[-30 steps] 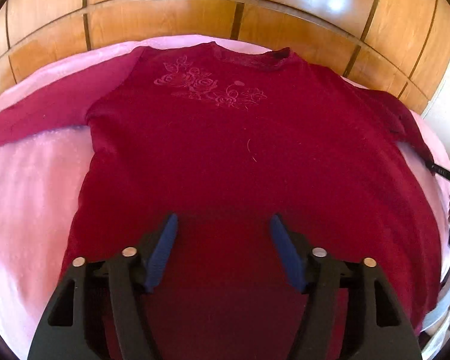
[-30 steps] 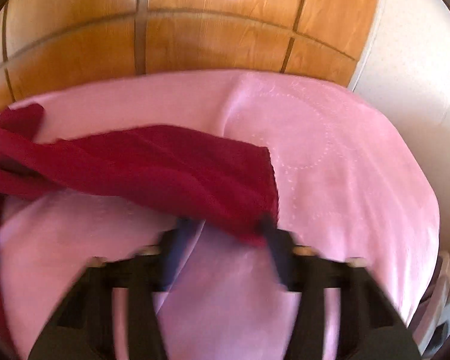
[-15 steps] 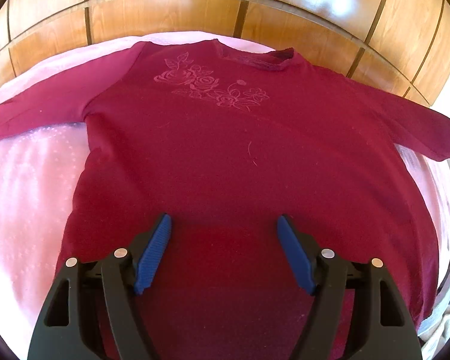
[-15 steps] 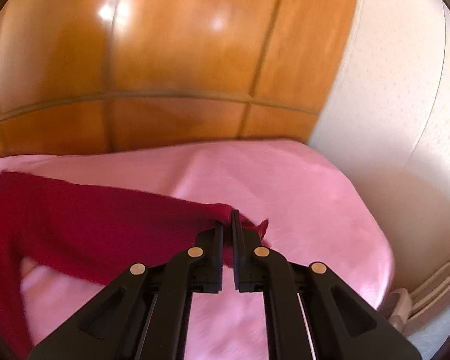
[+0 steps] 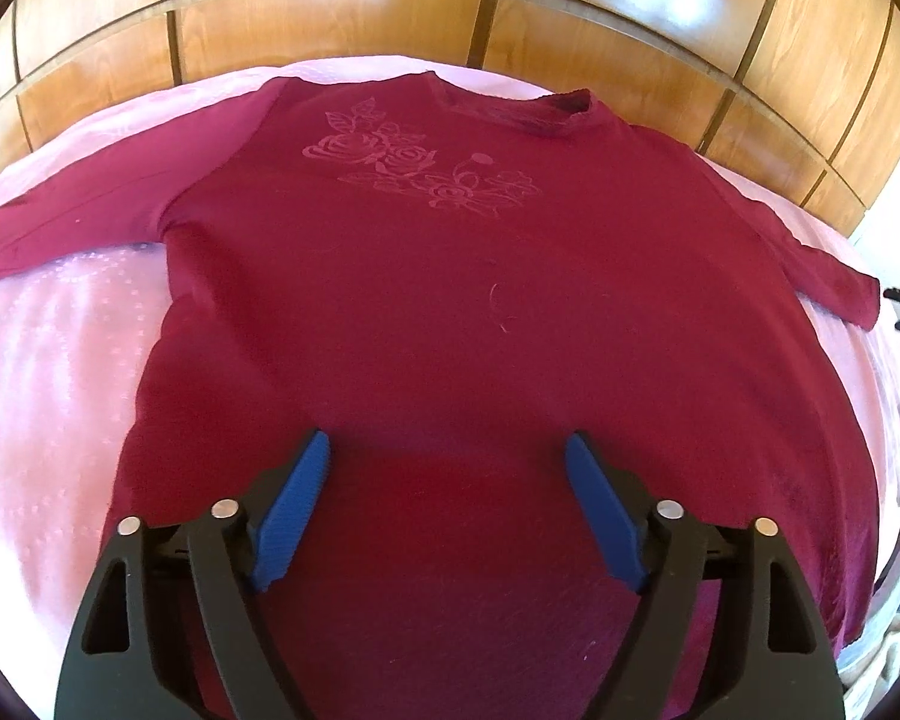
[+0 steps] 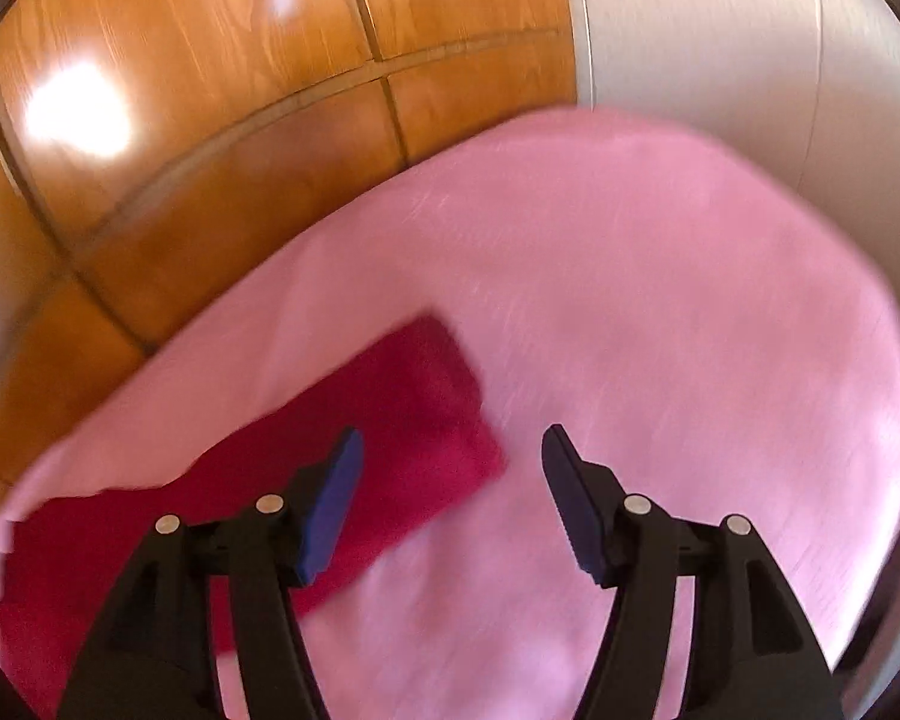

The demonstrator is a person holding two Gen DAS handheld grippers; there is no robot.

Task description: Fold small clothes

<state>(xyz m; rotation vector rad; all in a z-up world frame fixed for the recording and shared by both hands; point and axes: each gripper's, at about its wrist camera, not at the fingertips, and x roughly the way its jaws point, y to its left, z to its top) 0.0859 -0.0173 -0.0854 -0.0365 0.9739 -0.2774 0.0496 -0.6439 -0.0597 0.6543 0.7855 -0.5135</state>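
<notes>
Shirt (image 5: 450, 312) flat on pink sheet (image 5: 48, 372), L gripper (image 5: 447, 450) & R gripper (image 6: 450, 450) jaws apart, empty

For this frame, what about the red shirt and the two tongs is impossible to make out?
- Shirt hem: left wrist view, hidden behind the open left tongs and cut by the bottom edge.
- Left sleeve cuff: left wrist view, cut off by the lens rim.
- Right sleeve fabric detail: right wrist view, lost to motion blur.
- Height of the open right tongs above the pink bedspread: blur prevents judging.
</notes>
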